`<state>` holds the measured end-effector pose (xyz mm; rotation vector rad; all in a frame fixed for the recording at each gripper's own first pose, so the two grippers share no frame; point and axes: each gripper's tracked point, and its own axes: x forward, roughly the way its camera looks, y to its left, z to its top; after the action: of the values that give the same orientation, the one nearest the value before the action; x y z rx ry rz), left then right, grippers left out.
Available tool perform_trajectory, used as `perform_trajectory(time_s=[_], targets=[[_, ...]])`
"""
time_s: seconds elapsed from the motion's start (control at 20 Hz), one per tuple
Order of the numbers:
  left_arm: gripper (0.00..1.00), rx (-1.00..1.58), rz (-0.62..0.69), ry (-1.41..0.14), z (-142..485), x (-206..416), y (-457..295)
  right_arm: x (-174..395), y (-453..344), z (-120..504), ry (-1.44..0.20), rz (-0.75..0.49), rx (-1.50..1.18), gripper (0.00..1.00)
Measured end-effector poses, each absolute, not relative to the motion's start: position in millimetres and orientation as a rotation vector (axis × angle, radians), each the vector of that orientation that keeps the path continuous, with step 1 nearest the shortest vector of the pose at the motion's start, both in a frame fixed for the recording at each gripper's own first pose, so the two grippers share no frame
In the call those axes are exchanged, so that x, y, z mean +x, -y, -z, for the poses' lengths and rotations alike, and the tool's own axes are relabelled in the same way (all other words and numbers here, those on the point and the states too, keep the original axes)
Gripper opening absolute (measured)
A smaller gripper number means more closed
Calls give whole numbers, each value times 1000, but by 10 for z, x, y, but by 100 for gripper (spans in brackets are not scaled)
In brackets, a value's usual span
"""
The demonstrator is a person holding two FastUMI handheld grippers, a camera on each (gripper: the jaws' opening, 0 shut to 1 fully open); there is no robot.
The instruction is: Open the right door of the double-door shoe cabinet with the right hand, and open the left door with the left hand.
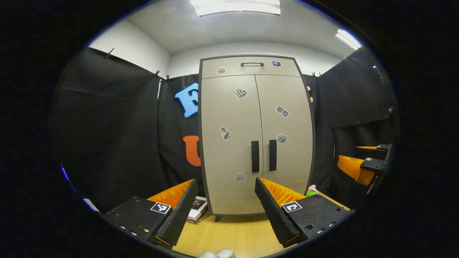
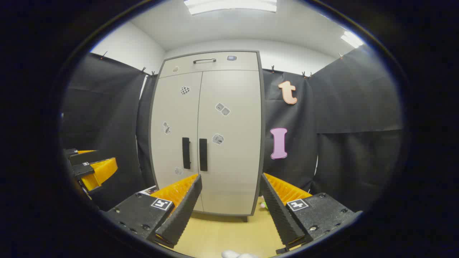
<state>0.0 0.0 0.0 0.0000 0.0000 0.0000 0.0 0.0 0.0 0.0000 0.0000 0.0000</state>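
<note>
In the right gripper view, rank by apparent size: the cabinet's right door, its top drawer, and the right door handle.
1. Right door
2. Top drawer
3. Right door handle

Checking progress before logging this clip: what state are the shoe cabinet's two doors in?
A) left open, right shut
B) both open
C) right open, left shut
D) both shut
D: the left door and right door lie flush, their handles side by side, with both tongs open and short of them.
</note>
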Motion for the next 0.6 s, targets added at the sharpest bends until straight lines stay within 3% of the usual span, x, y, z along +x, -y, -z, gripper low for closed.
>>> perform_trajectory(time_s=[0.6], targets=[[96,3,1,3,-23,-100,-35,-7,-2,-23,14,-2,-3,100]])
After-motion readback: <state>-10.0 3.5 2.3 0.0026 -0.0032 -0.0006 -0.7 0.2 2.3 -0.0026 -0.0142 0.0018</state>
